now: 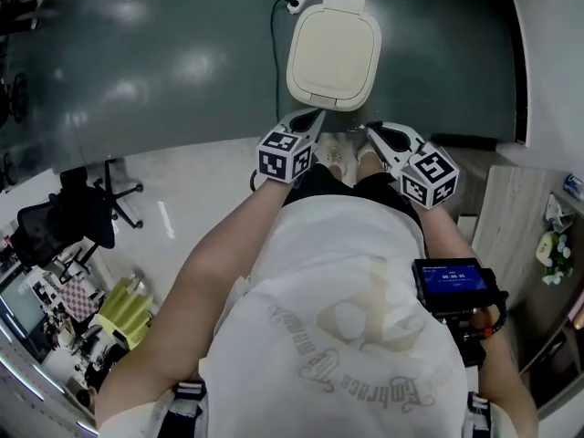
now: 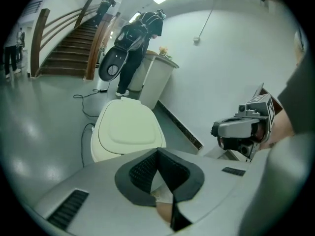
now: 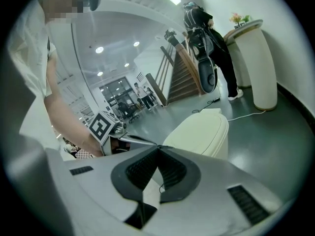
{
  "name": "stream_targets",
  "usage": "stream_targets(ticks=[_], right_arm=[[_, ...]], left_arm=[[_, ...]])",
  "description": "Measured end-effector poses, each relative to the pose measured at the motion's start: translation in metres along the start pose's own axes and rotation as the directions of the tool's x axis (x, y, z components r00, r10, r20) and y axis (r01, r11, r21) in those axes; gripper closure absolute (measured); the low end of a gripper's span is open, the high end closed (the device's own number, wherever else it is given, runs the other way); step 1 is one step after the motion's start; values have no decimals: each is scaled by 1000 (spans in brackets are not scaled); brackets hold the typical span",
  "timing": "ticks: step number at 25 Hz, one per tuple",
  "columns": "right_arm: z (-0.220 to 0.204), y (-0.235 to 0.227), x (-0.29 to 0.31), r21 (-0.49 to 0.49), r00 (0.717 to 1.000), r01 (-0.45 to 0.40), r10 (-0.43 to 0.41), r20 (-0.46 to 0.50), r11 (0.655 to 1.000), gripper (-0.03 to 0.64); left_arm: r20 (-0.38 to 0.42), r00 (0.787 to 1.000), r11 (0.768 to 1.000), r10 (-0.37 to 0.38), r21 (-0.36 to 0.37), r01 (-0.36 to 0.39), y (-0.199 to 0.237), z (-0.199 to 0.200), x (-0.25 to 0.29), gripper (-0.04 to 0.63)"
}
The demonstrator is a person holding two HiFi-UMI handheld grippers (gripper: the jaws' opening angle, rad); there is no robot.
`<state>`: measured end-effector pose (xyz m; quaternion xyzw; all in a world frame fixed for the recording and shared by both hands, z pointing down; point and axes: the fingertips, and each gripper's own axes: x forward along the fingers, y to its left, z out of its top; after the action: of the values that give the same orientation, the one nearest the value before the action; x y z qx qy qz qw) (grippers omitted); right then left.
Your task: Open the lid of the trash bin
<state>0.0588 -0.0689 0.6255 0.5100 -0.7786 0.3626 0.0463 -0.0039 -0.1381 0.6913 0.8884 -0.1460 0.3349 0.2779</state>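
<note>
We're holding the left gripper [image 1: 318,117] and right gripper [image 1: 371,130] pinched closed, empty, near the trash bin [image 1: 334,57], its long axis running away from us, hinge [image 1: 343,3] farthest.

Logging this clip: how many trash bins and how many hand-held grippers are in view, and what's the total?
Trash bin, lid down: 1
Hand-held grippers: 2, the left hand-held gripper and the right hand-held gripper
Total: 3
</note>
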Motion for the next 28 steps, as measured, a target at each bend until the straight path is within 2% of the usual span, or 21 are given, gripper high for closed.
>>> stream_targets(ticks=[5,11,20,28], right_arm=[[-2,-15,15,21,999,-31,31,-21,999,611],[-1,-49,15,33,997,-67,68,-40,997,611],[4,-46,18,56,996,-73,75,-41,996,611],[7,-47,19,62,997,-72,74,-37,995,611]], left_arm=[[-57,998,999,38,-10,-38,15,-5,25,580],[-140,980,990,138,-8,-140,28,-9,62,580],[-224,950,975,216,6,-220,42,-22,51,580],[-251,942,973,224,9,-229,43,-27,46,580]])
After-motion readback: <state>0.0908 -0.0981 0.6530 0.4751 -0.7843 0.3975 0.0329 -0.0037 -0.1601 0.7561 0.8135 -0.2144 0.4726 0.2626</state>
